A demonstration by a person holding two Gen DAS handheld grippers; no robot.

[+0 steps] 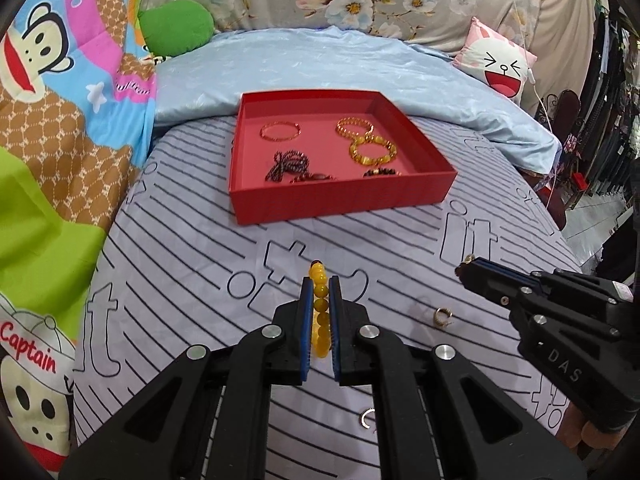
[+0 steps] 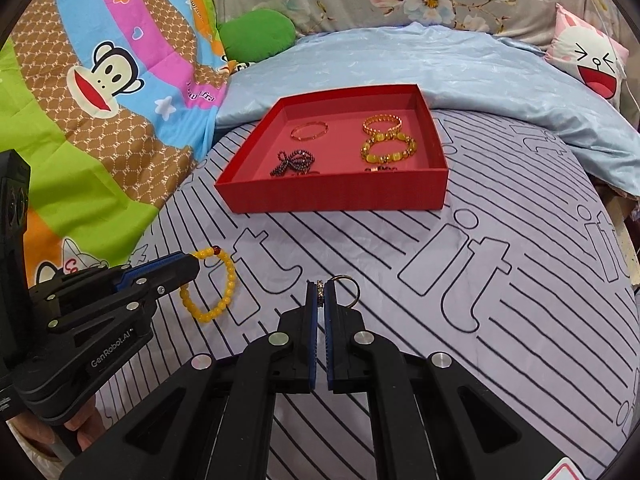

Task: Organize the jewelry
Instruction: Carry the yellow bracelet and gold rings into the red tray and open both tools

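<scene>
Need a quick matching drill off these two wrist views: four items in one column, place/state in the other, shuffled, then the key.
1. yellow bead bracelet
2. small ring
3. thin gold bangle
4. gold hoop earring

A. lying loose on the striped sheet
B. pinched in the right gripper
C. inside the red box, far-left part
D. clamped in the left gripper

Pairs: 1-D, 2-B, 3-C, 4-A

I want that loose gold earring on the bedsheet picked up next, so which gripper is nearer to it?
Right. The right gripper, shut on a small ring, hangs just above the gold earring. The left gripper, clamping the yellow bead bracelet, is further off to the earring's left.
</scene>
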